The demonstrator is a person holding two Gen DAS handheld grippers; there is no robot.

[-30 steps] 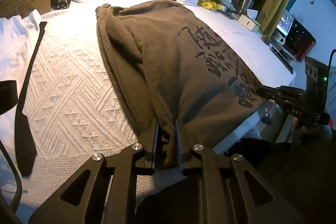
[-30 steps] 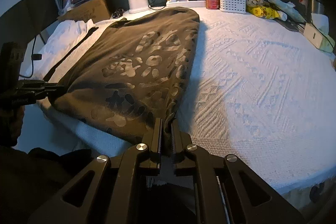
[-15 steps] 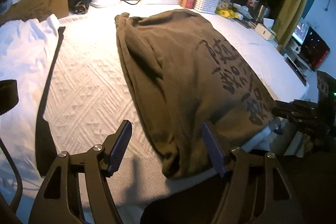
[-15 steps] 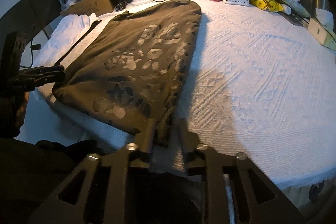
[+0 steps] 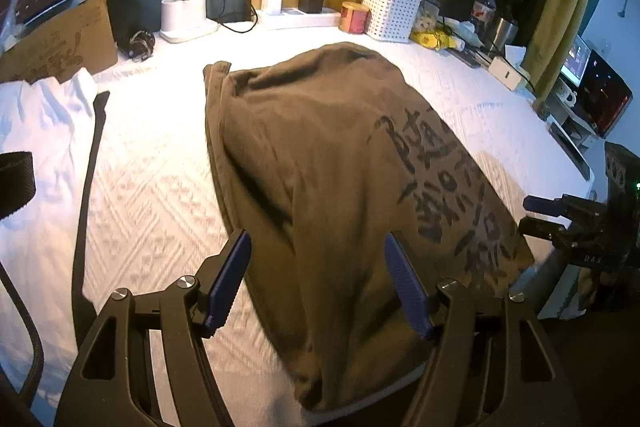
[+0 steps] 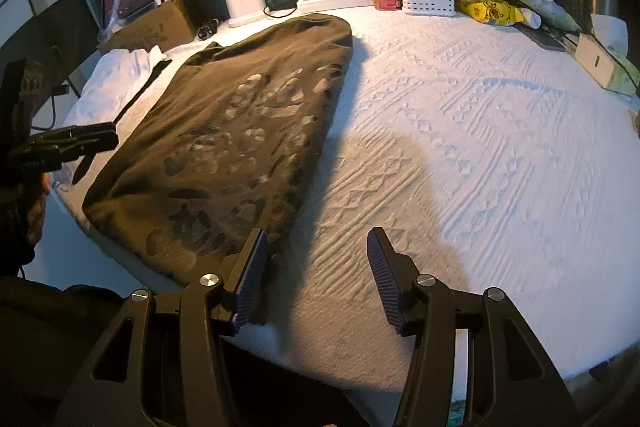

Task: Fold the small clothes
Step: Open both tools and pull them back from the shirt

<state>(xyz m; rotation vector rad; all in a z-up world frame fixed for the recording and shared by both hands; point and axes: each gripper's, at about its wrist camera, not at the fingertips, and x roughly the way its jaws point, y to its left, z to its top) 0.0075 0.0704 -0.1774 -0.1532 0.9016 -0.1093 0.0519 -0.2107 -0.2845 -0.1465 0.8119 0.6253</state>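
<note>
A brown garment with dark printed characters lies folded lengthwise on the white textured bedspread, its near hem at the bed's edge. My left gripper hovers open above the hem's left corner, pads clear of the cloth. In the right wrist view the garment lies to the left. My right gripper is opening, with only bedspread between its fingers and the hem's right corner beside its left finger. Each gripper shows in the other's view: right, left.
A white garment with a black strip lies at the left. Along the far edge stand a lamp base, power strip, red can, white basket and a cardboard box. Monitors stand at right.
Both grippers were shut on the garment's near hem; both have let go, opened wide and drawn back and up. The hem now lies flat on the bed.
</note>
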